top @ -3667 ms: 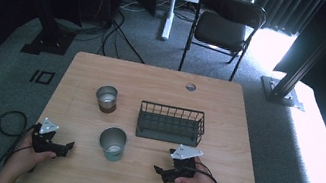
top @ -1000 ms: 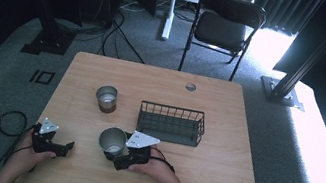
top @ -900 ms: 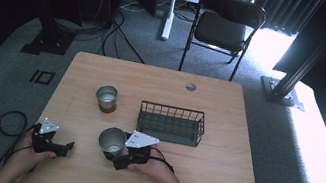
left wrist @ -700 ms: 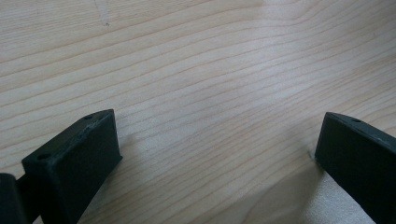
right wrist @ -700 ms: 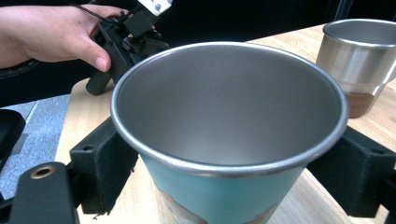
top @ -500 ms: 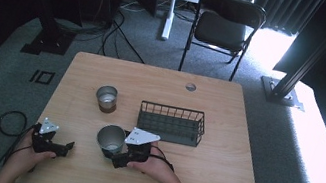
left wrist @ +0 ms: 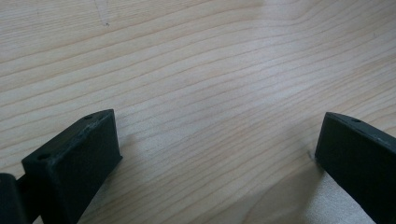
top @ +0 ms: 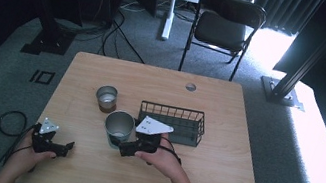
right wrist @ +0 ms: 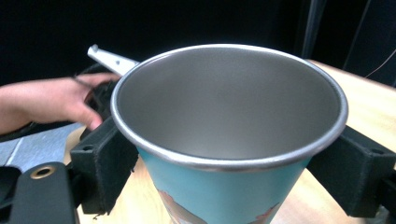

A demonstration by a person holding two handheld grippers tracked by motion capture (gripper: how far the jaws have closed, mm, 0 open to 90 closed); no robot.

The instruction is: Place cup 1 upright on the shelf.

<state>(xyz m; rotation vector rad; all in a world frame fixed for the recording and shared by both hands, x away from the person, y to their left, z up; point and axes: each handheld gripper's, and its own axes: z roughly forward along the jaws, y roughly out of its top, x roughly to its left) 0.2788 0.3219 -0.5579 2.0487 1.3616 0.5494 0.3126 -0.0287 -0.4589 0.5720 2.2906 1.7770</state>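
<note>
A steel cup [top: 119, 125] with a turquoise printed outside stands out in the middle front of the wooden table [top: 228, 113]. My right gripper [top: 118, 141] is shut on the cup, one black jaw pressed to each side just under the rim. In the right gripper view the cup [right wrist: 224, 135] is upright and empty, held in my right gripper [right wrist: 229, 172]. My left gripper [top: 67, 148] rests at the front left corner, open. Its own view shows the left gripper [left wrist: 219, 154] with both jaws wide apart over bare wood.
A smaller steel cup [top: 106, 97] stands behind and left of the held one. A black wire basket [top: 173, 123] sits just right of it, close behind my right hand. The table has a cable hole [top: 190, 87] at the back; a chair [top: 225, 26] stands beyond.
My right gripper crossed from the front right to the cup and closed on it. Over the last second the cup has risen a little. The left gripper stayed put.
</note>
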